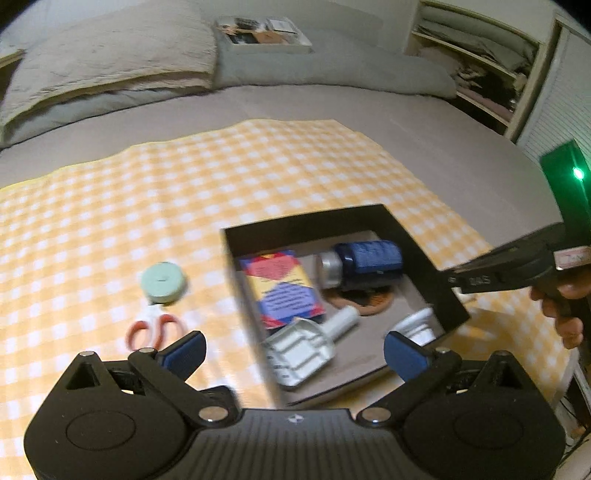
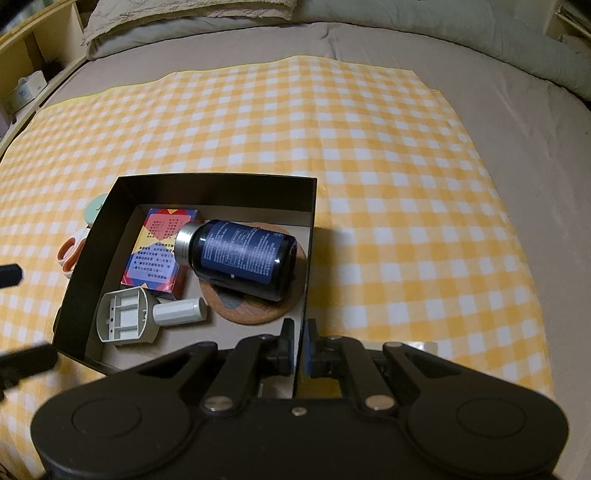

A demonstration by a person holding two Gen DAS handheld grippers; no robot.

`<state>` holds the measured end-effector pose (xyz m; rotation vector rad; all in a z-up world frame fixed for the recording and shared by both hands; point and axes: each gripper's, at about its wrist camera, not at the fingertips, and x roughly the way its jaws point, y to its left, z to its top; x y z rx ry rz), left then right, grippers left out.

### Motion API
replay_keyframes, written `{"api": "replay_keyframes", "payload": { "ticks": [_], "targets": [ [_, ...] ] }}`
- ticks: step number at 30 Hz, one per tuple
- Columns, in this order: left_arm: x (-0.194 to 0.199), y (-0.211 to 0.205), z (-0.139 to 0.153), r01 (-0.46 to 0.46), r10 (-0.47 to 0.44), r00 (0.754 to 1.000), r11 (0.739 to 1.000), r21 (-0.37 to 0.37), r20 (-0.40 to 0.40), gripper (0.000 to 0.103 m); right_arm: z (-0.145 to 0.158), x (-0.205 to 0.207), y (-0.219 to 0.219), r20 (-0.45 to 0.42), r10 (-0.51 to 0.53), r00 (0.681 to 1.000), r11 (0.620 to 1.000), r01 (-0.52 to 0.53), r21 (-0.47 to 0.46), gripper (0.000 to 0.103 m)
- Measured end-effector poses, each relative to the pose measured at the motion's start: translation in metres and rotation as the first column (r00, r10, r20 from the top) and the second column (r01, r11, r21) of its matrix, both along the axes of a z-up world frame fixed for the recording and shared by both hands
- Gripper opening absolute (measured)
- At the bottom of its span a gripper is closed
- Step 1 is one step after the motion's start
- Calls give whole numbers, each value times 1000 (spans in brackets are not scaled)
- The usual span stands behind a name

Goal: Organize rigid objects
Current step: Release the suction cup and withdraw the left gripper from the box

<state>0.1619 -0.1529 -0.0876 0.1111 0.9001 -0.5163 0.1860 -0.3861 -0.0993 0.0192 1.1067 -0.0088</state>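
Note:
A black open box [image 1: 306, 218] [image 2: 221, 192] sits on a yellow checked cloth [image 1: 110, 221]. Inside lie a dark blue bottle [image 1: 369, 262] [image 2: 243, 254] on its side over a cork coaster [image 1: 369, 304] [image 2: 251, 310], a colourful carton [image 1: 282, 288] [image 2: 159, 254] and a grey-white plastic piece [image 1: 303, 350] [image 2: 129, 321]. Left of the box lie a mint tape roll [image 1: 163, 282] [image 2: 95, 210] and orange-handled scissors [image 1: 151, 330] [image 2: 70, 254]. My left gripper [image 1: 293, 350] hangs wide open over the box's near side, holding nothing. My right gripper [image 2: 301, 343] [image 1: 454, 280] is shut on the box's right wall.
The cloth [image 2: 406, 184] covers a grey bed. Pillows and a folded blanket [image 1: 110, 62] lie at the far end, with a small tray of items [image 1: 264, 31] behind them. Open shelves [image 1: 480, 66] stand at the far right. A person's hand [image 1: 569, 317] holds the right gripper.

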Motion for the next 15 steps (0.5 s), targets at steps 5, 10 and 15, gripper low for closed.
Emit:
{"api": "replay_keyframes", "payload": {
  "ticks": [5,10,15],
  "targets": [
    [5,27,3,-52,52,998,999,6,19,101,0,1,0,3,0,1000,1000,0,-3,6],
    [8,56,1,-100,99,994,994,33,45,102,0,1,0,0,5,1000,1000,-5,-11,9],
    [10,79,-10,-142,140,989,987,68,39,102,0,1,1,-1,5,1000,1000,-5,-12,9]
  ]
}}
